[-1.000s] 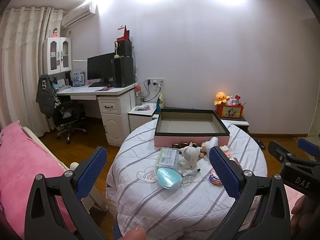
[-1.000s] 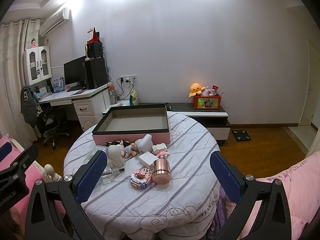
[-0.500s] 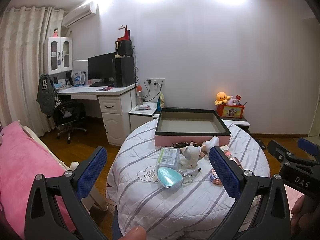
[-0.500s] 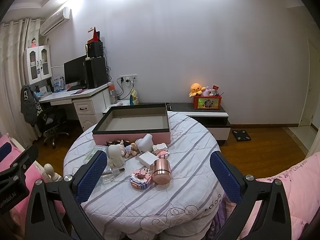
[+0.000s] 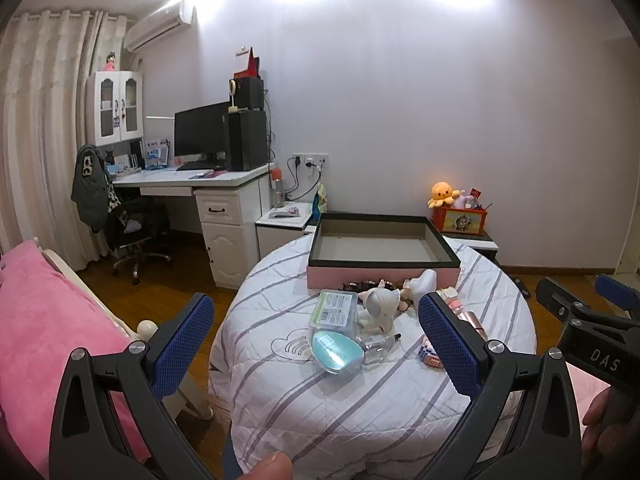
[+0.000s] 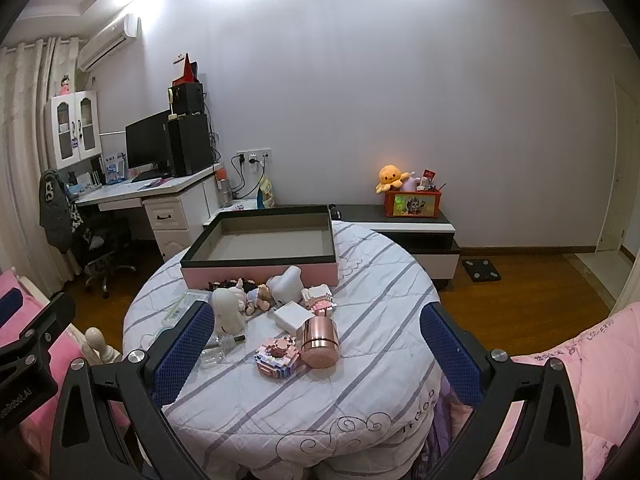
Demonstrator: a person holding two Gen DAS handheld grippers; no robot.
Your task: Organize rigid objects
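A round table with a striped cloth [image 5: 360, 400] [image 6: 360, 392] holds an empty pink box with a black rim [image 5: 382, 270] [image 6: 260, 270] at its far side. In front of the box lie several small things: a teal oval case [image 5: 335, 350], a clear plastic box [image 5: 335, 309], a white figurine [image 5: 378, 306] [image 6: 226, 310], a rose-gold cylinder [image 6: 319, 340], a pink block model [image 6: 278, 356] and a white cube [image 6: 293, 317]. My left gripper [image 5: 316, 344] is open and empty, short of the table. My right gripper [image 6: 316, 348] is open and empty, also short of it.
A white desk with a monitor [image 5: 200, 136] and an office chair [image 5: 132, 228] stand at the back left. A low cabinet carries an orange toy box [image 6: 412, 204]. Pink bedding [image 5: 44, 320] lies at the left, and more at the right [image 6: 592, 380].
Both views have shifted only slightly; the table sits a touch lower and closer in the left wrist view. Both grippers stay open.
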